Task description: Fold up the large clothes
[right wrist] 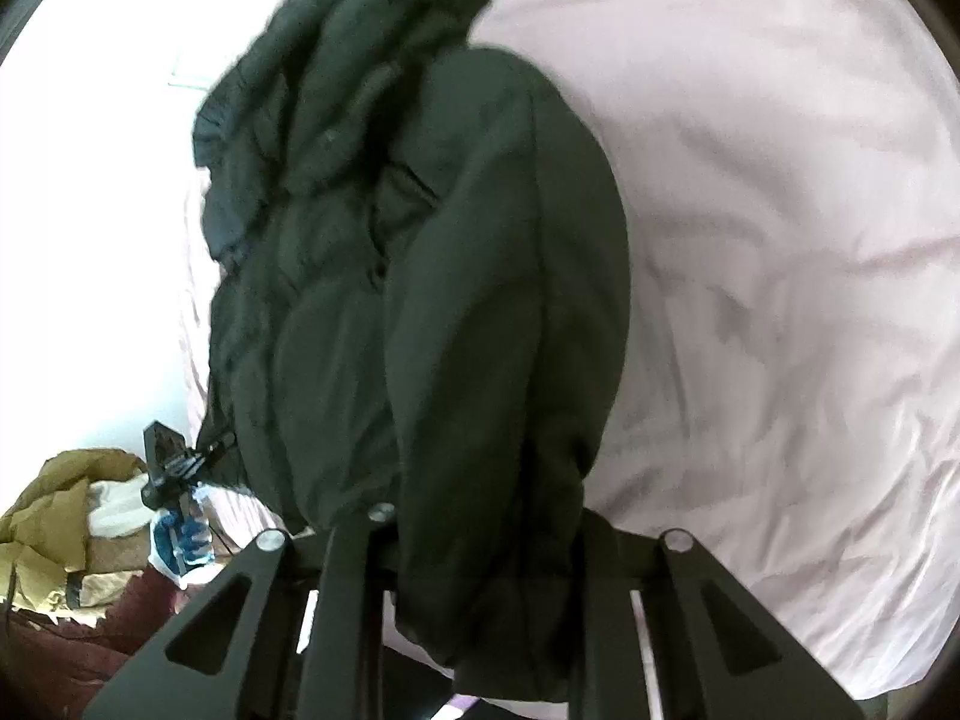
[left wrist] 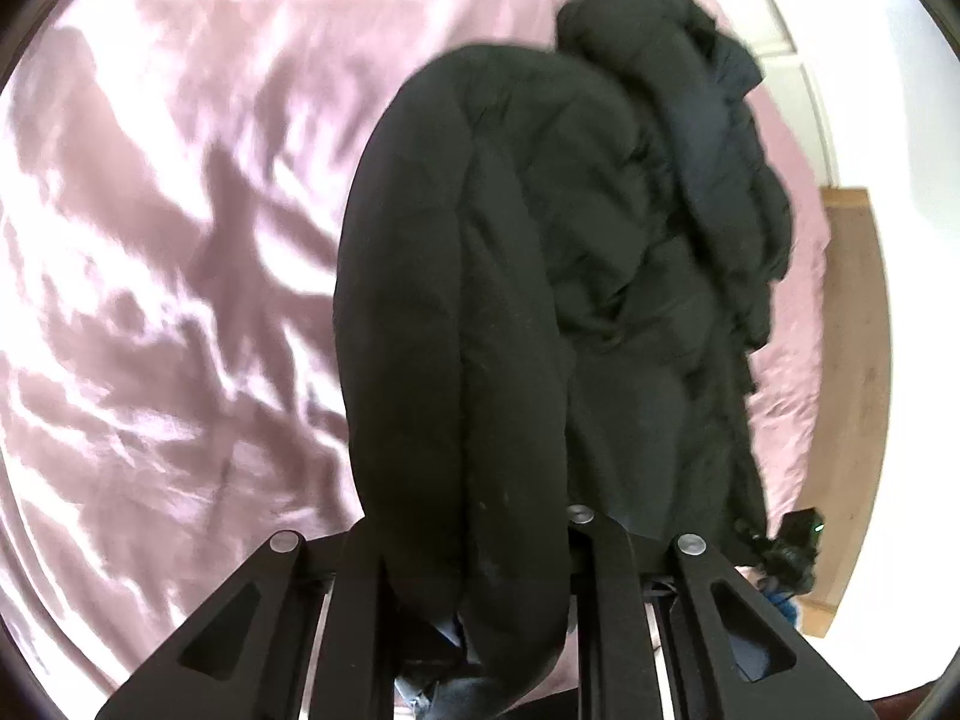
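I have the left hand-held gripper (left wrist: 468,546) pinching one bulky sleeve of the black padded winter coat (left wrist: 600,252), and the right hand-held gripper (right wrist: 480,540) clamped on the other sleeve. The coat lies on the bed's wrinkled pink satin sheet (left wrist: 168,252), its long axis running away from me, hood end farthest, both sleeves drawn back toward the cameras.

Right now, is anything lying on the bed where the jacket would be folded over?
Nothing visible: the pink bed sheet around the black jacket is bare. Left gripper and right gripper each already clamp a sleeve.
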Motion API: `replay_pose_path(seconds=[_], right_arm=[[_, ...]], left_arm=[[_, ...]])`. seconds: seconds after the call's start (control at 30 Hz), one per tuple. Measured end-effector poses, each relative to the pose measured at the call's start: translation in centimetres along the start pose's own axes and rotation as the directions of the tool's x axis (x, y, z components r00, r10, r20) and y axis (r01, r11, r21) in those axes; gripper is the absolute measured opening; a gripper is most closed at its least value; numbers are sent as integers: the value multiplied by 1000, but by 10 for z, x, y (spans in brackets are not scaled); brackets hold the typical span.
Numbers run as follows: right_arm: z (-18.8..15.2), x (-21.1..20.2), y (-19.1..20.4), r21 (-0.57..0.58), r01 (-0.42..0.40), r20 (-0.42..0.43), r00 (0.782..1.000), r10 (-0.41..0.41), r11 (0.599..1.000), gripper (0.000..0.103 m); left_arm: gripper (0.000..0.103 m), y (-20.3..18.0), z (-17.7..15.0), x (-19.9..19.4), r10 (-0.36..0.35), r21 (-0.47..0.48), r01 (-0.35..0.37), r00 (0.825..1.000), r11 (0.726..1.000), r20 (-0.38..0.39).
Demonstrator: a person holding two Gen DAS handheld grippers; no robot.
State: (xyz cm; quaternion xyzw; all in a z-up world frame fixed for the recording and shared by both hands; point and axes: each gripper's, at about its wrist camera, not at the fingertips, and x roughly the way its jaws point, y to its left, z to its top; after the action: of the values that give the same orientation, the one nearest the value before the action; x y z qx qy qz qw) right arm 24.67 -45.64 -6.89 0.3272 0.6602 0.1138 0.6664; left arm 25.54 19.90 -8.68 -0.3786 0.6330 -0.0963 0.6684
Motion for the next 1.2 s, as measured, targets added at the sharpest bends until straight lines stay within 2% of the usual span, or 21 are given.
replay_pose_path(seconds=[0.23, 0.37, 0.47, 0.63, 0.77, 0.87, 0.97, 1.13, 1.2], right_arm=[[22, -31, 11, -2, -52, 105, 993, 52, 999, 16], [41, -52, 15, 29, -115, 221, 970, 106, 993, 16], [59, -66, 20, 30, -149, 269, 954, 135, 988, 16], [104, -87, 49, -8, -191, 345, 921, 182, 981, 16], [155, -106, 65, -32, -222, 400, 891, 216, 975, 16], [198, -108, 72, -9, -247, 430, 874, 227, 969, 16], [240, -99, 72, 49, -264, 448, 868, 215, 963, 16], [296, -66, 61, 195, -250, 455, 880, 139, 948, 18], [320, -50, 60, 230, -214, 447, 890, 92, 949, 19]], left_arm=[[15, -29, 17, -31, -87, -1, 87, 994, 996, 65], [15, -50, 38, -43, -139, 3, 139, 984, 990, 112], [15, -69, 59, -54, -165, 23, 164, 975, 986, 148], [15, -111, 106, -75, -220, 85, 206, 952, 975, 211], [15, -147, 154, -81, -249, 115, 226, 935, 967, 254], [15, -166, 194, -71, -231, 126, 203, 935, 971, 269], [15, -178, 239, -46, -205, 90, 187, 942, 978, 267], [16, -183, 316, 16, -73, -14, 78, 968, 997, 240], [17, -182, 340, 39, -45, -58, 59, 974, 997, 223]])
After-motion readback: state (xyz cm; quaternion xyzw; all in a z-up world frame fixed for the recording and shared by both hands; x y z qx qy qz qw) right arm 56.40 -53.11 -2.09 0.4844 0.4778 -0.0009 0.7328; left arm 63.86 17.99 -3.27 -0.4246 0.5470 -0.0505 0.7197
